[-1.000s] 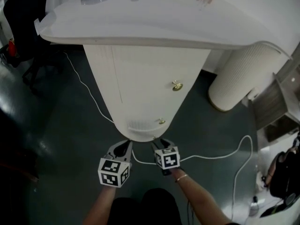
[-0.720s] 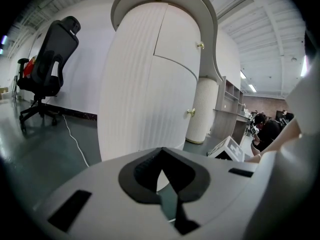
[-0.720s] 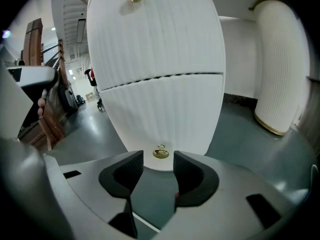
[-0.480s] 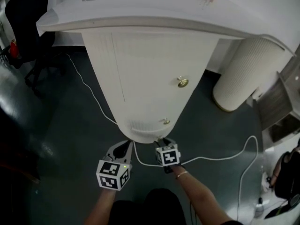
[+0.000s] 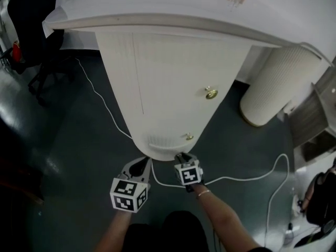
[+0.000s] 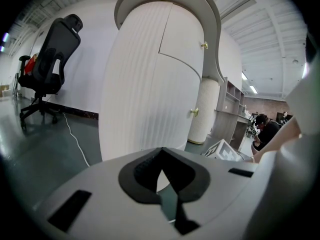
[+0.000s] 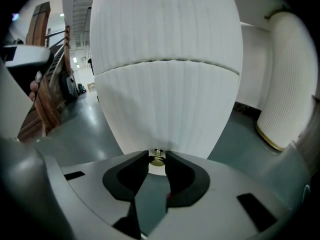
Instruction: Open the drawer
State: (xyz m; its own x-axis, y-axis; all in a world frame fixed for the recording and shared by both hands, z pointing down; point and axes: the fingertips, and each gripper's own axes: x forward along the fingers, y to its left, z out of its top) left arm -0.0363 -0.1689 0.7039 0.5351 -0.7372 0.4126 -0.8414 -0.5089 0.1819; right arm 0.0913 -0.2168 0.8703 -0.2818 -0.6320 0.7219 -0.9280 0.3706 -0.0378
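Drawer, lowest in the cabinet, sits shut near six o'clock in the head view. Right gripper jaws, just closing, pinch its knob. Left gripper jaws are clenched, empty. Next should be a straight pull back.

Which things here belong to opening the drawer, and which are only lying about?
In the job: lower knob; lower drawer front; right gripper, whose jaws have just been closing onto that knob.
Lying about or idle: white cable; office chair; upper knob; left gripper, shut and empty.
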